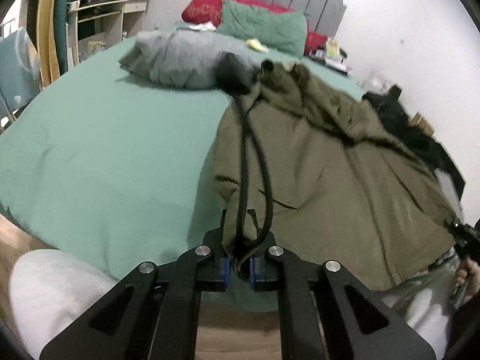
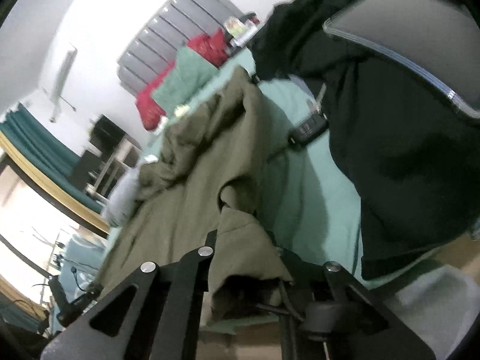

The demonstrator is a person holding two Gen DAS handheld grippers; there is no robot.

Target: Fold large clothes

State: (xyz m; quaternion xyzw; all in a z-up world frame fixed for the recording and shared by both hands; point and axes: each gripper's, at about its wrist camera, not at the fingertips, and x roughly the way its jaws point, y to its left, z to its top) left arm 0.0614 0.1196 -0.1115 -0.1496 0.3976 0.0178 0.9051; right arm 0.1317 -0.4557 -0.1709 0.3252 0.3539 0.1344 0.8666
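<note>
An olive-green coat [image 1: 324,162] lies spread over the right side of a green bed [image 1: 105,150], with a black drawcord [image 1: 249,162] running down it. My left gripper [image 1: 240,265] is shut on the coat's near left corner at the bed's front edge. My right gripper [image 2: 246,273] holds the coat's other near corner [image 2: 240,240]; cloth hides its fingertips. In the left wrist view the right gripper [image 1: 465,234] shows at the far right edge of the coat.
A grey folded garment [image 1: 180,57] lies farther up the bed, with green [image 1: 264,24] and red pillows [image 1: 207,6] at the grey headboard. A black garment [image 2: 390,138] hangs at the right. Shelves [image 1: 102,15] stand at the left.
</note>
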